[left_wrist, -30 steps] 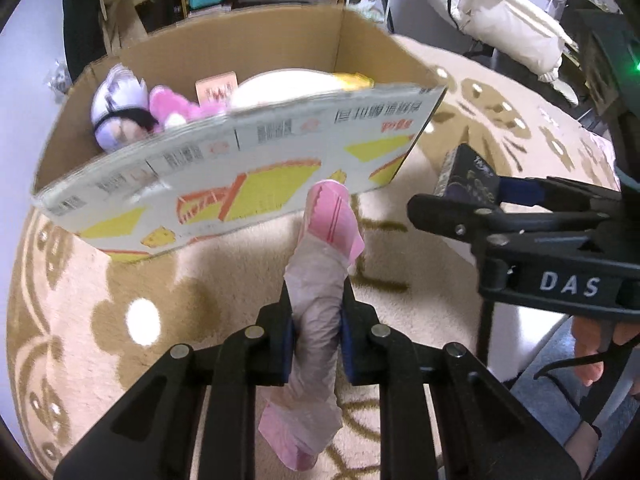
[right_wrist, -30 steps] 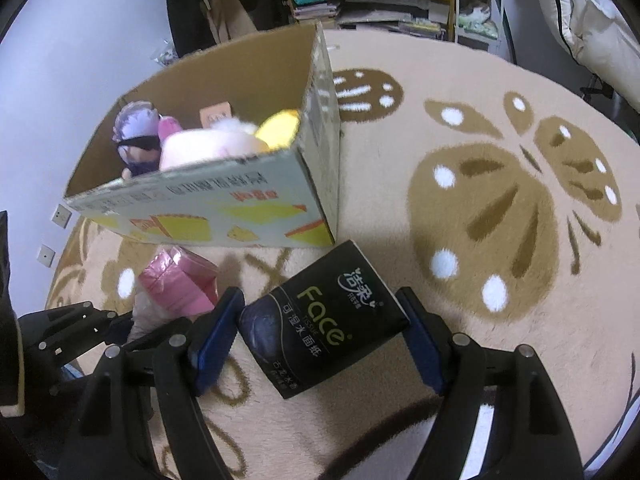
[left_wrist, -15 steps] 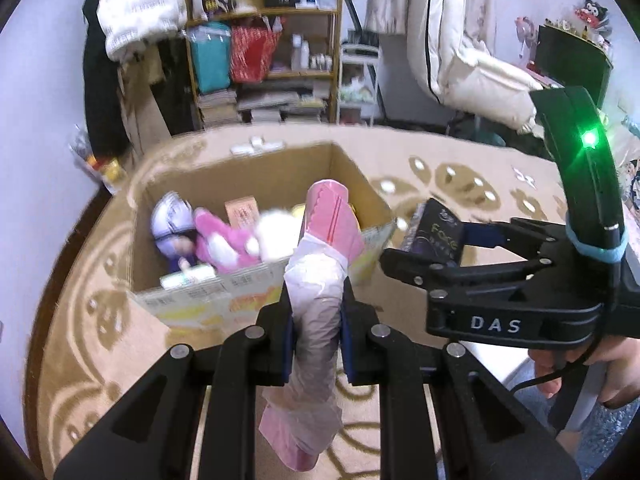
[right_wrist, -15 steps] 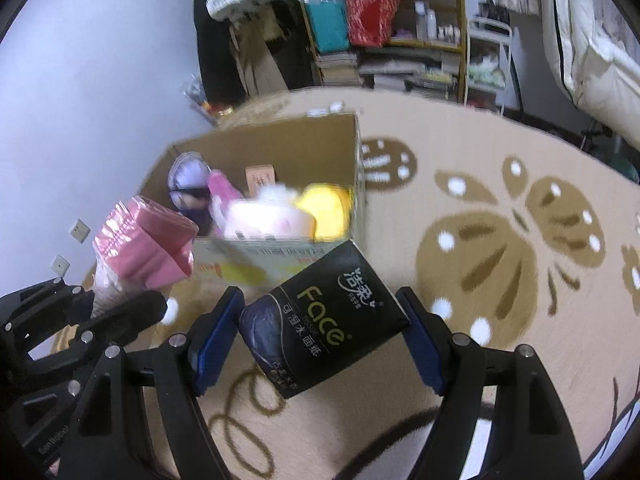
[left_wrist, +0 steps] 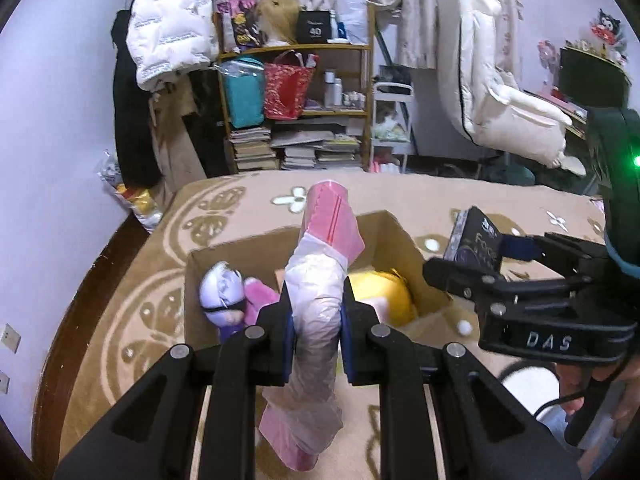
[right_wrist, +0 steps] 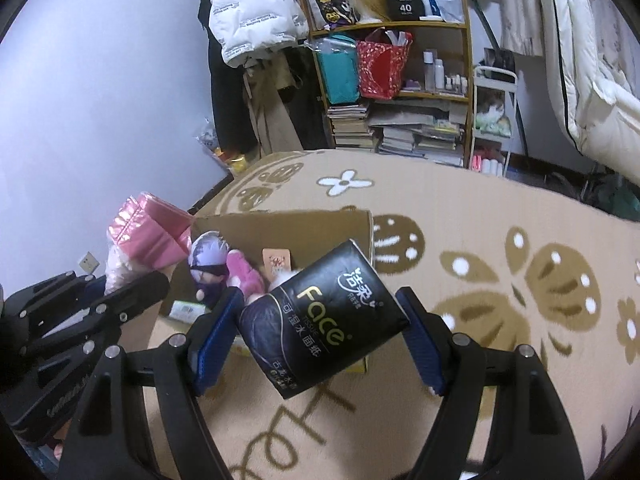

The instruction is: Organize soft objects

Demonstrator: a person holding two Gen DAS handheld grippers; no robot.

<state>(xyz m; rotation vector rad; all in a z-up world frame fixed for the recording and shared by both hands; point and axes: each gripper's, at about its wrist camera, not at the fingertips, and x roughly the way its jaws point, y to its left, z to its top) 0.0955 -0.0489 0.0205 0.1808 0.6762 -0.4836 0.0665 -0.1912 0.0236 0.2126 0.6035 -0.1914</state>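
Observation:
My left gripper (left_wrist: pixel 316 336) is shut on a pink soft pack (left_wrist: pixel 320 292) wrapped in clear plastic, which stands upright between the pads. That pink pack (right_wrist: pixel 152 236) also shows at the left of the right wrist view. My right gripper (right_wrist: pixel 320 340) is shut on a black "Face" tissue pack (right_wrist: pixel 320 316), held tilted; the same tissue pack (left_wrist: pixel 476 240) appears at the right of the left wrist view. Both are held above an open cardboard box (left_wrist: pixel 208 256) on the carpet. In the box (right_wrist: pixel 304 224) lie a purple-haired doll (left_wrist: pixel 224 296), a pink plush (right_wrist: pixel 244 276) and a yellow plush (left_wrist: pixel 384 292).
A beige carpet (right_wrist: pixel 480 216) with brown flower patterns covers the floor. Behind it stand a cluttered wooden shelf (left_wrist: pixel 296 92) with books and bags, hanging coats (left_wrist: pixel 168 32) and white bedding (left_wrist: pixel 500 100). The wall (right_wrist: pixel 100 100) runs along the left. A hand (left_wrist: pixel 576 396) grips the right tool.
Both grippers have risen with their packs and tilted up, so the box now lies lower and farther below them and the shelf and room have come into view.

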